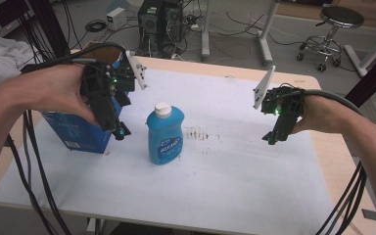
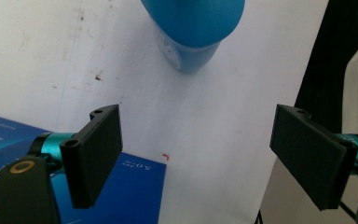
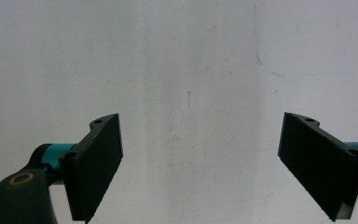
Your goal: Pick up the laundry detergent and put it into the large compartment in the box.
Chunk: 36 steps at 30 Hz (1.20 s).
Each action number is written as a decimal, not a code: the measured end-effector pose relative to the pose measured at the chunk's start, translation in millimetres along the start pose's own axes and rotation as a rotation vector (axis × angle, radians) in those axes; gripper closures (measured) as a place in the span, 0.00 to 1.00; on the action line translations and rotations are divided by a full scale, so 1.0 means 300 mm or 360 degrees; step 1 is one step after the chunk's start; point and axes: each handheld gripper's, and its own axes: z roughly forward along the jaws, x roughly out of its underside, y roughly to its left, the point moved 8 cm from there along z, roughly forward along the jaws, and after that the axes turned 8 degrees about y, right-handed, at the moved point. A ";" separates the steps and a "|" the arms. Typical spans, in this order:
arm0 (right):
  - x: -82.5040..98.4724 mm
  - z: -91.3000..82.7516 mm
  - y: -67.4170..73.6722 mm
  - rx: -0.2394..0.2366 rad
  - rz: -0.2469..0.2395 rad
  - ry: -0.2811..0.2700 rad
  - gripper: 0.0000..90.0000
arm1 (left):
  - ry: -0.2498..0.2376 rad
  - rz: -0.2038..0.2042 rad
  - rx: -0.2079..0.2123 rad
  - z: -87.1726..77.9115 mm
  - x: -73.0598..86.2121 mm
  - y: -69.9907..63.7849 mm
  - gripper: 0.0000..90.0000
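Blue bottle (image 1: 165,133) stands between the left gripper (image 1: 119,131) and right gripper (image 1: 272,139), both spread and empty.

Bottle and box by the left gripper (image 1: 119,131)

The blue plastic bottle with a white cap (image 1: 165,132) stands just right of that gripper on the white sheet-covered table (image 1: 235,166); the blue cardboard box (image 1: 78,131) lies under it.

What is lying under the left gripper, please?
Under the left gripper stands a dark blue box on the white sheet. The hand and gripper cover most of its top.
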 end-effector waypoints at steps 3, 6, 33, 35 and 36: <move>-0.001 0.001 0.001 0.0000 0.0004 0.0000 0.14 | -0.0015 -0.0036 0.0002 0.006 -0.006 -0.003 0.19; -0.003 0.005 0.002 -0.0004 0.0002 0.0008 0.14 | -0.0035 -0.0133 0.0021 0.016 -0.021 -0.019 0.19; -0.009 0.021 0.002 0.0000 -0.0015 0.0029 0.14 | -0.0193 -0.0633 -0.0020 0.104 -0.169 -0.043 0.19; -0.010 0.023 0.002 -0.0001 -0.0016 0.0031 0.14 | -0.0182 -0.0642 -0.0048 0.111 -0.179 -0.039 0.19; -0.011 0.024 0.003 -0.0002 -0.0008 0.0030 0.14 | -0.0180 -0.0649 -0.0054 0.116 -0.184 -0.036 0.19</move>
